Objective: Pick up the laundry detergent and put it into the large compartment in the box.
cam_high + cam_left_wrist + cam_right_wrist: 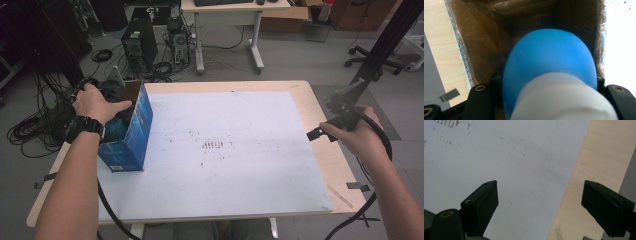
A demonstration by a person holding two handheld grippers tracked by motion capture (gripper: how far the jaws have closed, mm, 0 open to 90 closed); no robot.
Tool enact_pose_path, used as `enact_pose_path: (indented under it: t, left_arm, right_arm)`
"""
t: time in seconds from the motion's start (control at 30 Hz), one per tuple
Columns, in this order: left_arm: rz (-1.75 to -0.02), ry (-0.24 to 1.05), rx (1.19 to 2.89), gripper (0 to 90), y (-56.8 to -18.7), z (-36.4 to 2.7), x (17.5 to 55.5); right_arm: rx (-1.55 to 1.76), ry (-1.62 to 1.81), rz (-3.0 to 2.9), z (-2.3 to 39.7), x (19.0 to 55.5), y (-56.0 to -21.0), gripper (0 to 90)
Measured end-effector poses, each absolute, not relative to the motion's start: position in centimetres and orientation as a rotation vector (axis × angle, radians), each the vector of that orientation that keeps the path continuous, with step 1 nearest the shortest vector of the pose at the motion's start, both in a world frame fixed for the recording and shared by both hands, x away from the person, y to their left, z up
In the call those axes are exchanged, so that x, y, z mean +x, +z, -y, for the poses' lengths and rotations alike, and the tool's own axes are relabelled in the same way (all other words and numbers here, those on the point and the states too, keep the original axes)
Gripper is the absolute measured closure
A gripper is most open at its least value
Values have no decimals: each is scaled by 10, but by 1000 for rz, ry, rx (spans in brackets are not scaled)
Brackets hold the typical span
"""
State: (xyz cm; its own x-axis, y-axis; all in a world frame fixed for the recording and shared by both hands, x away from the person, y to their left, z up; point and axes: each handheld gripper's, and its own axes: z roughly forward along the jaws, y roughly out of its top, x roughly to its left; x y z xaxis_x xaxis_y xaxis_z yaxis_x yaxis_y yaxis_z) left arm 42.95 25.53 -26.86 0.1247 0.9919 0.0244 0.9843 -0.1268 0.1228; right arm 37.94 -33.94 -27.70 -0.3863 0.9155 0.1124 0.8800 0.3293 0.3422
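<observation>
A blue cardboard box with an open top and a brown inside stands at the table's left edge. My left hand reaches into its mouth from above, covering most of the left gripper. The left gripper is shut on a rounded blue object with a white part, held inside the box; black jaws press on both its sides. My right gripper hovers over the table's right edge, far from the box. In the right gripper view it is open, with nothing between its jaws.
A white mat with dark smudges covers most of the wooden table. Bits of dark tape stick to the table's edges. Beyond the table lie cables, a computer tower, a desk and an office chair.
</observation>
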Motion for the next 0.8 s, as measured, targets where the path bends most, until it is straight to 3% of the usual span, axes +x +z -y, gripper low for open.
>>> enact_pose_path:
  t: [0.8]
  left_arm:
    - [-2030,142,2306,385,-286,-259,430]
  right_arm:
    - [1689,526,-2482,342,380,-280,139]
